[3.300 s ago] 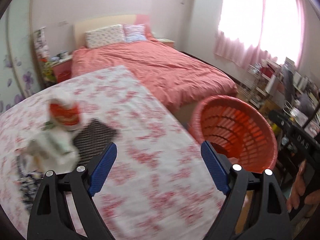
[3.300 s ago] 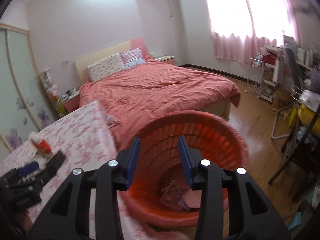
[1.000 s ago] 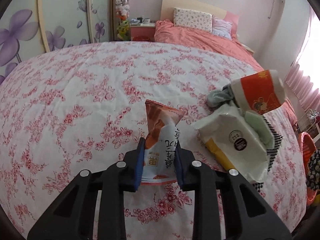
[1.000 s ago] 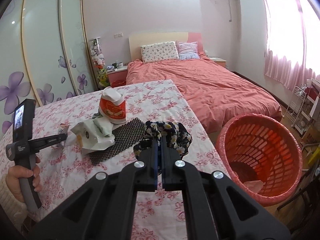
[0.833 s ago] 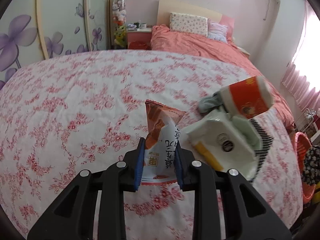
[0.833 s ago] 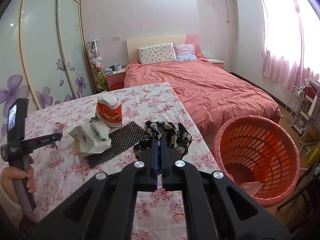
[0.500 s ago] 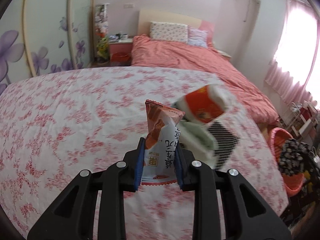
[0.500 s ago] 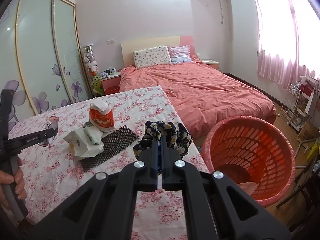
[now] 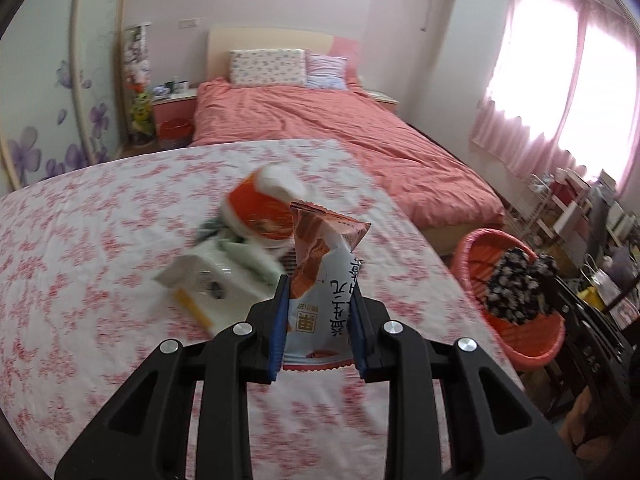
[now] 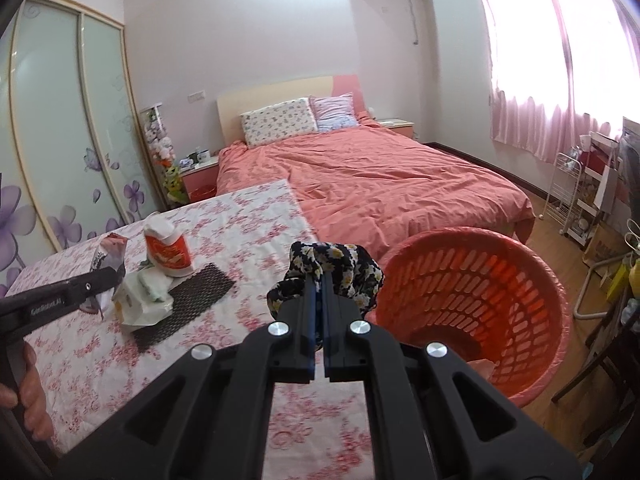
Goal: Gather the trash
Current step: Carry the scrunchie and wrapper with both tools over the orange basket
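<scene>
1. Left gripper (image 9: 318, 320): jaws narrow, clamped on a snack wrapper (image 9: 322, 276) that stands upright between the blue pads, lifted clear of the table (image 9: 80, 260).
2. Right gripper (image 10: 316, 312): jaws fully closed on a black floral cloth (image 10: 332, 264) bunched just beyond the tips.
3. Step in hand, as judged: the carry phase. Both claws are loaded and neither piece is yet in the red basket (image 10: 472, 292).
4. Next move, as judged: each claw must travel until its load is over the basket mouth, then open. The right claw has the shorter path, since the basket rim lies just right of its tips; the left claw must cross the table edge, the basket lying well to its right and farther off.
5. Remaining trash: beyond the left claw's tips, a white pouch (image 9: 208, 280) and a red-and-white container (image 9: 260, 208) rest on the table, blurred.
6. Left wrist view only: the wrapper's printed face, and the floral cloth (image 9: 516, 284) seen in front of the basket (image 9: 532, 340).
7. Right wrist view only: the basket's interior with some trash at the bottom, a black mesh sheet (image 10: 184, 300) beside the pouch, and the person's hand (image 10: 32, 396) on the left tool's handle.
8. Far field: a bed (image 10: 380, 184) behind the table.
</scene>
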A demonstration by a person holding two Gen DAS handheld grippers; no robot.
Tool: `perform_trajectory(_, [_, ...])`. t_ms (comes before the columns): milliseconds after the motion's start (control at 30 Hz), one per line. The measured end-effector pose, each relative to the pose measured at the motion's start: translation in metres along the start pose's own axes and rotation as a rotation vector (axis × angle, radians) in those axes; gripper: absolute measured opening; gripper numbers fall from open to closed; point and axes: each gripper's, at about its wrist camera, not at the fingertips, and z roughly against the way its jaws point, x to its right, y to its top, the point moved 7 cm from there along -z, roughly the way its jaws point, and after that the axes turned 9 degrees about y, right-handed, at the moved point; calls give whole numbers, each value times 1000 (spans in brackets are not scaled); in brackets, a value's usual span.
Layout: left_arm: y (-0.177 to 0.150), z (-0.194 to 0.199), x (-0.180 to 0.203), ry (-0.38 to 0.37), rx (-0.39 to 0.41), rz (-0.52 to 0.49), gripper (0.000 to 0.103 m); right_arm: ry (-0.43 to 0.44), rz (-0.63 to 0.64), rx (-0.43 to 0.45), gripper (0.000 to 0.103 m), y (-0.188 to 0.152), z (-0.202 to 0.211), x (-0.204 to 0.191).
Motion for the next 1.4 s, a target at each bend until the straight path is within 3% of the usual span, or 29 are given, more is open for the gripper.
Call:
perform_trajectory(867, [-8, -30, 184, -307, -47, -172, 27, -153, -177, 84, 4, 5, 26, 140])
perform_trajectory(1400, [-21, -45, 233, -361, -95, -234, 27, -164, -214, 89, 4, 5, 16, 178])
